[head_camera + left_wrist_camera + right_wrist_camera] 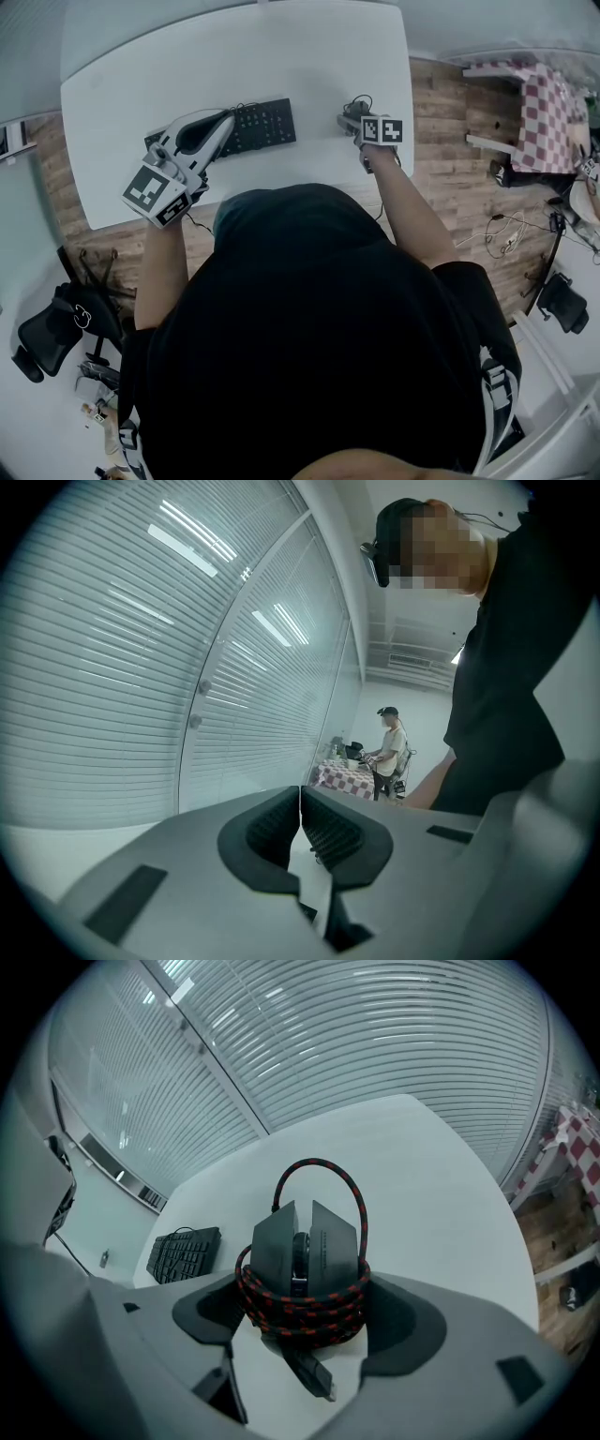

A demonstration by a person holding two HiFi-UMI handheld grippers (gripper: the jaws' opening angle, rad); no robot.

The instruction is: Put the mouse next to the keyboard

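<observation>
The dark grey angular plastic mouse (305,1237), with its red-and-black braided cable (300,1302) wound around the body, seems light and stiff. The soft coil may slip, so I judge the wound sides the best place to hold. The right gripper (305,1324) is clamped exactly there. The mouse sits low over the white table (422,1176), right of the black keyboard (183,1252) and apart from it. The left gripper (300,832) is closed on nothing.

Cool, even indoor light is spread over the white table (234,66) — no hard shadows are cast. Bright streaks (192,532) are reflected as glare on the glass wall (112,667). Straight lines are bent by fisheye distortion, and the corners are darkened — most strongly in both gripper views.
</observation>
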